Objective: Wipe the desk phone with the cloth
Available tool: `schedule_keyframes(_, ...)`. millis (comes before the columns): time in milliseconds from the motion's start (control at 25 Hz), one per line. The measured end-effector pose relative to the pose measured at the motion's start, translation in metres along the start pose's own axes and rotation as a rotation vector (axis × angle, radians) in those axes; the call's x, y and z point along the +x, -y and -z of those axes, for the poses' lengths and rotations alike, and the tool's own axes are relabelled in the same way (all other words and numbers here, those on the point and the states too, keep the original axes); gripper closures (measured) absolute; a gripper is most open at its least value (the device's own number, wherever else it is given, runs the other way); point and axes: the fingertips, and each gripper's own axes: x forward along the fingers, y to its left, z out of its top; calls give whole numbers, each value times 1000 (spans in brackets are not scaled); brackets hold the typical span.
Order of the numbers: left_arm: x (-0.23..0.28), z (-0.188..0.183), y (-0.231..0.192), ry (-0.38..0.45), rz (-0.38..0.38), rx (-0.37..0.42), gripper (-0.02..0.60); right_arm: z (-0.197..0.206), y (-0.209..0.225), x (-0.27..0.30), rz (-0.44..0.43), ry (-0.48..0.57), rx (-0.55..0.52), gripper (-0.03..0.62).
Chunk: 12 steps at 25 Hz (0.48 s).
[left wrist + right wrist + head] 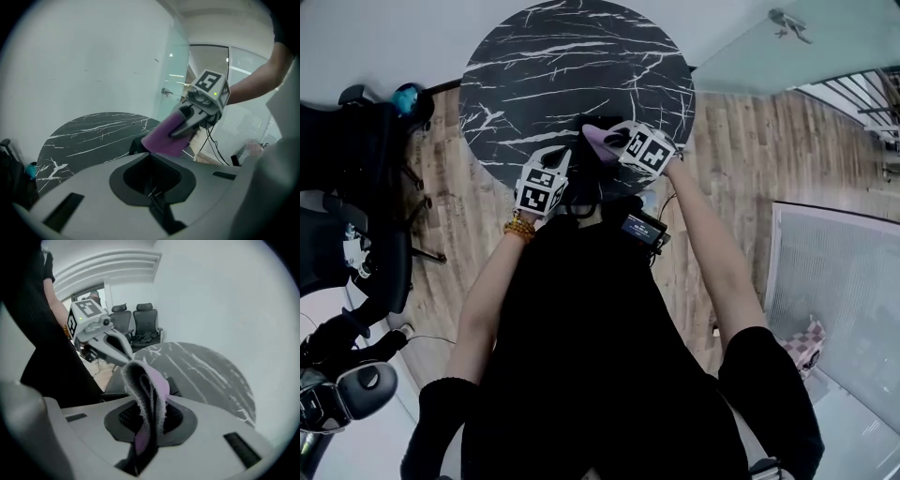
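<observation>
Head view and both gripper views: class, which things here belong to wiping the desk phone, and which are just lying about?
In the job:
purple cloth, gripped by the right gripper
left gripper, empty
dark object, probably the phone, on the marble table

Lying about:
office chairs
floor cables
glass door

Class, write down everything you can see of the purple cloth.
The cloth is purple, soft and fuzzy like microfibre, with a greyer edge. Folded into a loop, it is pinched between the fingers of the right gripper and sticks out beyond them. It is held above the near part of the black marbled table; nothing else visibly touches it.
</observation>
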Motion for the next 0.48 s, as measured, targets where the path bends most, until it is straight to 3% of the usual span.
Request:
schedule_keyframes(200,-2,3,-1,-2,-4,-10,568,-27,63,-32,331,26,-151,536)
schedule_keyframes(320,-2,4,-4,-2,-12,-14,568,-37,89,-50,509,54,-176,535)
schedule_keyframes(400,-2,3,-6,1,-14,-16,568,-35,97,-54,570,28,-198,535)
schedule_keyframes(480,-3,3,-7,0,-15,-19,568,-26,97,-47,575,-18,-208,534)
